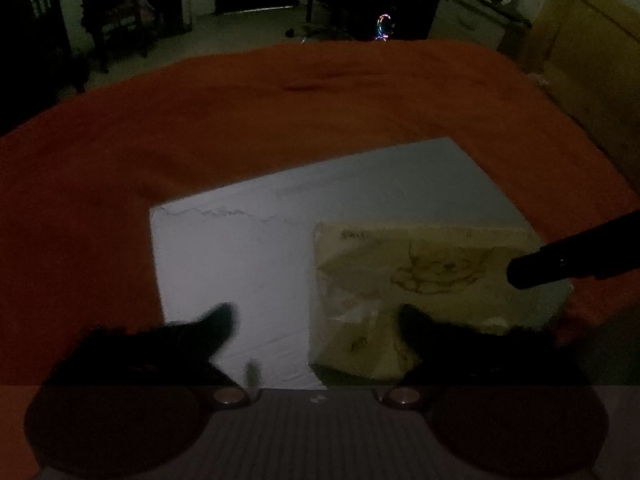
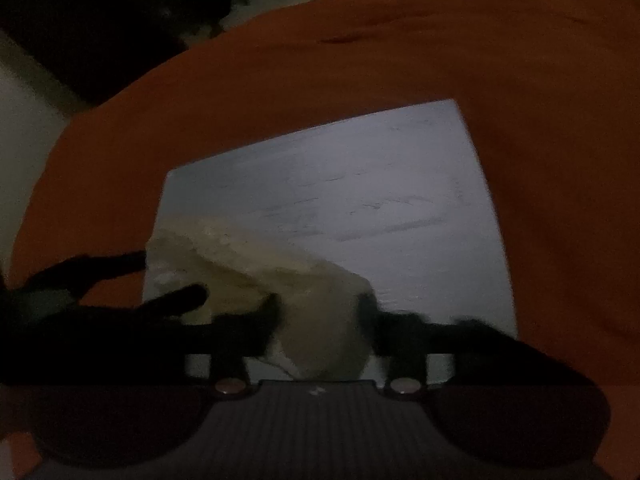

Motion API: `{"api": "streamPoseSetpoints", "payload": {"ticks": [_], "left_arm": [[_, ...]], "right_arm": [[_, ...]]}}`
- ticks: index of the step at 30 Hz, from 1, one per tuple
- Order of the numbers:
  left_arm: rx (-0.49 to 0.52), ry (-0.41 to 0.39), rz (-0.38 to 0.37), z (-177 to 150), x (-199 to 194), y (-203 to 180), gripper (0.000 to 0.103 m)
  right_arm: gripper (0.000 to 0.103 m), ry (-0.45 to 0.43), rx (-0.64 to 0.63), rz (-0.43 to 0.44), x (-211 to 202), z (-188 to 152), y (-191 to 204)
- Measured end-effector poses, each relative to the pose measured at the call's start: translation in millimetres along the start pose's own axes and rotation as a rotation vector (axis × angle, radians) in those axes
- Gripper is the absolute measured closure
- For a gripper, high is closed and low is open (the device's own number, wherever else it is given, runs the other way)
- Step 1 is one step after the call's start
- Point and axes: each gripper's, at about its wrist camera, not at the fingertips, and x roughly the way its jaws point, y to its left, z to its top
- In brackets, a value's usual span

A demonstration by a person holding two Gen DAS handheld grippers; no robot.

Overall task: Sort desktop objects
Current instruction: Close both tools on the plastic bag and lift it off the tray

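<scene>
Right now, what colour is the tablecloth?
Orange tablecloth, clearest in the left wrist view.

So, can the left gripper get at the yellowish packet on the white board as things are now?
Probably yes. The left gripper hangs open just above the yellowish packet on the white board. The right gripper is closed on one end, but the near side looks free.

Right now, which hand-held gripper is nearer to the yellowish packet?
Right. The right hand-held gripper has the packet between its fingers, apparently pinching it. The left hand-held gripper is open beside it, one finger over the packet's near edge, the other over the white sheet.
</scene>
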Motion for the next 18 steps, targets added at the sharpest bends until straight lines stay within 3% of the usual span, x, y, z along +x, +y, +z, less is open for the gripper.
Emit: {"api": "streamPoseSetpoints", "payload": {"ticks": [2, 5, 9, 14, 18], "left_arm": [[-0.023, 0.028, -0.063, -1, 6, 2, 0.067], [0.021, 0.026, -0.092, -1, 12, 1, 0.075], [0.021, 0.005, -0.115, -1, 11, 4, 0.079], [0.057, -0.042, -0.106, -5, -5, -3, 0.081], [0.008, -0.070, -0.091, -4, -20, -6, 0.082]], "right_arm": [[0.081, -0.010, -0.031, -0.012, 3, 0, 4], [0.089, -0.021, -0.073, -0.010, 6, -2, 6], [0.090, -0.032, -0.135, -0.009, 8, -1, 6], [0.090, -0.049, -0.122, -0.004, 8, 3, 6], [0.091, -0.070, -0.091, 0.034, -3, 6, 3]]}}
